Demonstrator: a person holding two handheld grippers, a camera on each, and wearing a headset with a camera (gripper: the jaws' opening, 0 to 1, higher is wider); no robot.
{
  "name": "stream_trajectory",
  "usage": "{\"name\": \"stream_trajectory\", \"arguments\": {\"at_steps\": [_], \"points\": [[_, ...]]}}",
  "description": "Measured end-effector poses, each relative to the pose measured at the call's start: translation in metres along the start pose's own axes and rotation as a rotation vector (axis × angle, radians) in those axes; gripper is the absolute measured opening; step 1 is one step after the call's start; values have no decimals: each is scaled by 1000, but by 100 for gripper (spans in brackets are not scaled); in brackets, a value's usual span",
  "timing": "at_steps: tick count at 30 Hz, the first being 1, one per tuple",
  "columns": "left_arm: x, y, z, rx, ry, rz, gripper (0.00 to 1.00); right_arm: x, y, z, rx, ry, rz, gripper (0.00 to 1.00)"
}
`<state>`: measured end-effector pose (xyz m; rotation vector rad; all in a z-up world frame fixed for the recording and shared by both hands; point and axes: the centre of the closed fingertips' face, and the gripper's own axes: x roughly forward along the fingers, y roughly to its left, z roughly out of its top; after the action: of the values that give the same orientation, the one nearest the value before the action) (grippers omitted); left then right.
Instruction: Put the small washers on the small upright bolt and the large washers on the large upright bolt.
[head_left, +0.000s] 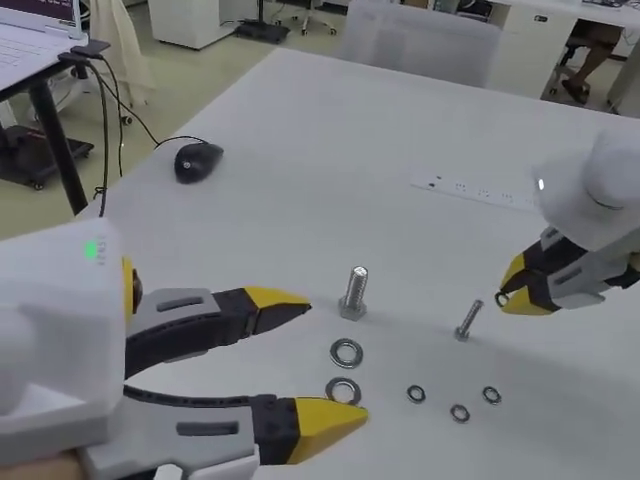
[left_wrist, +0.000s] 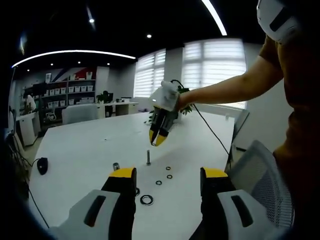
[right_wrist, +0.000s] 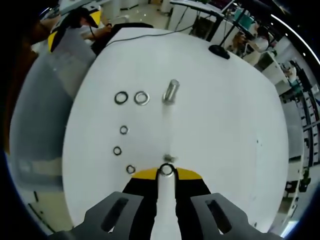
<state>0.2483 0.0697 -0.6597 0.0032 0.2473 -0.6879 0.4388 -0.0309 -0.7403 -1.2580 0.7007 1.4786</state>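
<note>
White office table (head_left: 300, 130), mouse (head_left: 198, 160) near its edge.
Left gripper (head_left: 333, 358) is held spread; a small washer (right_wrist: 166, 171) is pinched by right gripper (head_left: 507, 292).

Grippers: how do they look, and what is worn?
The left gripper and right gripper have yellow-tipped black-and-grey jaws and white housings. A green light marks the left's; a black cable leaves the right. The person wears an orange-brown short-sleeved shirt.

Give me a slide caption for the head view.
Right gripper holds a small washer near the small bolt; five more lie loose.
</note>
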Motion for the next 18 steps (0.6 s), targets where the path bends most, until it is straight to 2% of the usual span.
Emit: {"name": "stream_trajectory", "arguments": {"at_steps": [5,12,18], "points": [[0,1,-1,0,4,3,50,6,-7,4,6,-3,17,12],[0,3,1,1,0,11,50,15,-7,3,4,13,43,12],[0,2,1,-6,-3,9,50,18,-8,3,-8,19,40,12]]}}
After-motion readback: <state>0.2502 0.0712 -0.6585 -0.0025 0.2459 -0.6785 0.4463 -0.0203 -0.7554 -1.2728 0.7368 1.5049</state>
